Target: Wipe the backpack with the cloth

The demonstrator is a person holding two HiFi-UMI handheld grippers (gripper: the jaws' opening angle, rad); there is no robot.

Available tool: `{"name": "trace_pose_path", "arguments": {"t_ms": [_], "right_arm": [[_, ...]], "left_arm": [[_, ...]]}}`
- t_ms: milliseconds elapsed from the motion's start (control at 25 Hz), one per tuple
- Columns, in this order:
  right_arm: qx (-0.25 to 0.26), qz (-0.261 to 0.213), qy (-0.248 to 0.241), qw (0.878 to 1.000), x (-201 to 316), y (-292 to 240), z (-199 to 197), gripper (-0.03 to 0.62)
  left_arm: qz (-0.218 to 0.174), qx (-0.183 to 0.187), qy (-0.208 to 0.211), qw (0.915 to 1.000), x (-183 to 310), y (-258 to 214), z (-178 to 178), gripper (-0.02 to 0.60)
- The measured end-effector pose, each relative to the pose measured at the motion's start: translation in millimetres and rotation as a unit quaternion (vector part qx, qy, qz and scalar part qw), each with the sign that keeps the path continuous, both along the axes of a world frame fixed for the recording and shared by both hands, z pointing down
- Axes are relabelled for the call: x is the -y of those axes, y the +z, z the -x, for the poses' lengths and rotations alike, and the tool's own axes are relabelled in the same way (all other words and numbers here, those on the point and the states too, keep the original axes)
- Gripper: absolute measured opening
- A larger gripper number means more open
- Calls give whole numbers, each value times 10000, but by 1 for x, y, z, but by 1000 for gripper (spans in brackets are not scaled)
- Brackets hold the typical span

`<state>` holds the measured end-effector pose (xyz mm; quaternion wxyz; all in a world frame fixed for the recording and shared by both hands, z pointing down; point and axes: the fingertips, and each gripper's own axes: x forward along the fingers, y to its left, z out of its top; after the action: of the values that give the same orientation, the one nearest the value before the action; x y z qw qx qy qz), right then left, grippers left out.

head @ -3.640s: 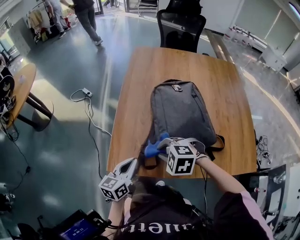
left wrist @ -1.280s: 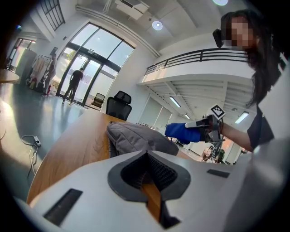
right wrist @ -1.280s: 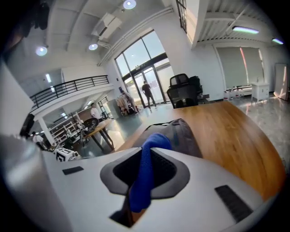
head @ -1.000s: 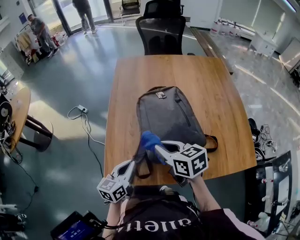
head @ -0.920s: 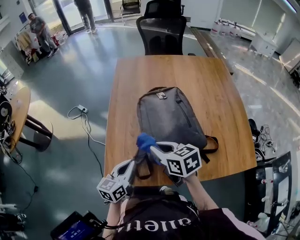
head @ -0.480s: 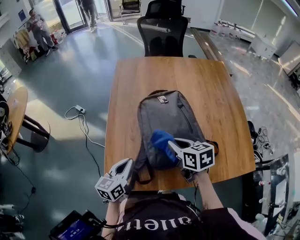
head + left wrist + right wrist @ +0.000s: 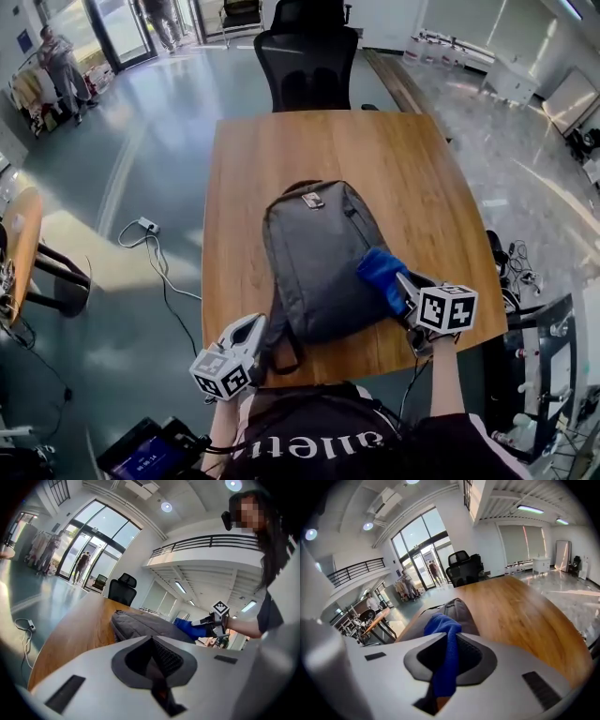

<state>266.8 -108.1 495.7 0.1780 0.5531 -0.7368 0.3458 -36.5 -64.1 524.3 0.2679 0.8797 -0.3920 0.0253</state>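
1. Head view: the grey backpack point(image 7: 314, 258) lies flat on the wooden table point(image 7: 309, 141), close to your edge. The blue cloth point(image 7: 382, 269) presses on its right flank, carried by your right gripper point(image 7: 401, 285). Your left gripper point(image 7: 253, 328) sits just beside the loose strap point(image 7: 281, 349) at the bag's near corner.
2. Left gripper view: the jaws are together, and I make out nothing between them. The bag looks soft and probably light, so it may skate on smooth wood. Pinning that strap or the bottom hem would steady it.
3. Right gripper view: the jaws are clamped on a fold of the cloth, with a bunch sticking out ahead. It's limp, so wipe with that bunch.
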Motion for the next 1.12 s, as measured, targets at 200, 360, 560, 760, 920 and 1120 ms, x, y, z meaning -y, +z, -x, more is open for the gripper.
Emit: {"name": "trace_pose_path", "arguments": {"t_ms": [200, 360, 560, 760, 920, 1120], "right_arm": [[-252, 219, 528, 9980, -7, 14, -51, 61], [-498, 388, 768, 9950, -11, 22, -74, 61], [-356, 94, 615, 9974, -9, 0, -58, 61], [40, -492, -60, 9988, 8, -46, 17, 61], [471, -749, -839, 9925, 23, -65, 103, 61], [671, -505, -1793, 9802, 34, -47, 206, 61]], "left_arm": [[45, 12, 65, 10000, 6, 3, 0, -2], [50, 10, 52, 10000, 11, 1, 3, -2], [40, 4, 14, 10000, 11, 2, 4, -2], [66, 4, 8, 10000, 13, 3, 7, -2], [65, -11, 24, 10000, 15, 4, 10, -2], [79, -14, 30, 10000, 14, 5, 10, -2]]}}
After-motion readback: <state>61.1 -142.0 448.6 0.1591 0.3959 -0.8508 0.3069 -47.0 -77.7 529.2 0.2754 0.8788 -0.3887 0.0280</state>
